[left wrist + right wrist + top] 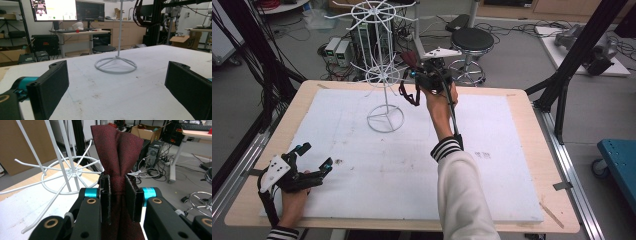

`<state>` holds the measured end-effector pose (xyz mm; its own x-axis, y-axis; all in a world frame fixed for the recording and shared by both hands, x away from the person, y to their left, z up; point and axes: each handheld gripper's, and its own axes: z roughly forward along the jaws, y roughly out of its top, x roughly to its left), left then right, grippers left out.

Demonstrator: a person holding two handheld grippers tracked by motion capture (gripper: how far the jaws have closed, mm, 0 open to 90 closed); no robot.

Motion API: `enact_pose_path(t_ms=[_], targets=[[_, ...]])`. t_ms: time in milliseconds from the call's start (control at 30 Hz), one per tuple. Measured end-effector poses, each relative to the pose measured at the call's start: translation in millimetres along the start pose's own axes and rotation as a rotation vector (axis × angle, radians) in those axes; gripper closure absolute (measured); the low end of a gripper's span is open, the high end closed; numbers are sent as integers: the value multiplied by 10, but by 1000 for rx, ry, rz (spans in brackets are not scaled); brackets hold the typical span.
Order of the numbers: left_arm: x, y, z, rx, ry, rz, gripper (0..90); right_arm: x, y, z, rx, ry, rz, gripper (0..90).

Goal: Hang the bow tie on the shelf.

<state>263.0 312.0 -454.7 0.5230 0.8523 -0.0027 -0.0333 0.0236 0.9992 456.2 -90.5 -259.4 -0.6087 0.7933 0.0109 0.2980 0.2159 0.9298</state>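
- High view: the right gripper (418, 74), raised beside the lower ring of the white wire rack (384, 75), has its jaws clamped on a dark red cloth (408, 92) that hangs just right of the rack's stem; the left gripper (314, 156) rests on the white worktop (412, 165), well apart from the rack, jaws spread.
- Left gripper view: jaws wide apart with nothing between them; the rack's base ring (116, 65) stands ahead.
- Right gripper view: jaws pinch the bunched cloth (117, 152), right of the rack's spokes (67, 172).

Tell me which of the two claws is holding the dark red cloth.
The right claw, raised beside the white wire rack, pinches the dark red cloth; the left claw rests open on the table.
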Motion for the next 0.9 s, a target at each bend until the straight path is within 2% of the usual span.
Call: enact_pose_path(t_ms=[200, 433, 900], targets=[[-1, -1, 1, -1, 1, 0, 57, -5, 7, -54, 12, -11, 14, 765], [-2, 0, 1, -1, -1, 1, 57, 63, 19, -108, 25, -41, 25, 764], [-2, -1, 1, -2, 1, -2, 57, 208, 13, -27, 30, -14, 73, 763]])
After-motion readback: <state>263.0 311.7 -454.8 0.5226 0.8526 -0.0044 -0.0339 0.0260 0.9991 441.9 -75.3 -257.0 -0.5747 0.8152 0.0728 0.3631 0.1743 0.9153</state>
